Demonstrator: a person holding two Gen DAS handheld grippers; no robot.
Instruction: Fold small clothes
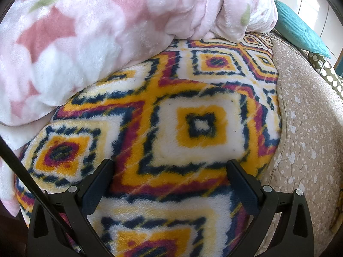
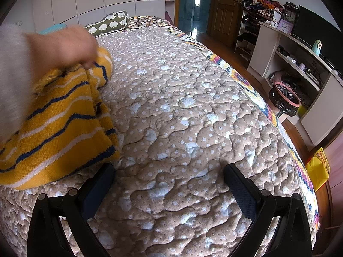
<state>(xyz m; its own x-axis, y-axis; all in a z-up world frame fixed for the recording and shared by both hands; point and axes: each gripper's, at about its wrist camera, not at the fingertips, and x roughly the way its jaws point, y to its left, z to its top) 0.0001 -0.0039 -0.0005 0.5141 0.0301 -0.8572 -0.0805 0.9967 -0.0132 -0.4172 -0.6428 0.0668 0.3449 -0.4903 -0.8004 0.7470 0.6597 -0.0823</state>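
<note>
A small yellow knit sweater (image 2: 57, 128) with navy and white stripes lies bunched on the beige quilted bedspread (image 2: 193, 107) at the left of the right wrist view. A bare hand (image 2: 62, 45) in a grey sleeve grips its upper part. My right gripper (image 2: 169, 171) is open and empty, just right of the sweater's lower edge, above the quilt. My left gripper (image 1: 169, 167) is open and empty over a fleece blanket (image 1: 193, 117) with orange, navy and magenta diamonds. The sweater does not show in the left wrist view.
A pink floral fleece blanket (image 1: 96, 38) is heaped at the back left. A teal pillow (image 1: 300, 30) and a sheep-print pillow (image 2: 109, 23) lie at the bed's head. White shelving (image 2: 300, 64), a lined bin (image 2: 285, 100) and a yellow bag (image 2: 317, 167) stand right of the bed.
</note>
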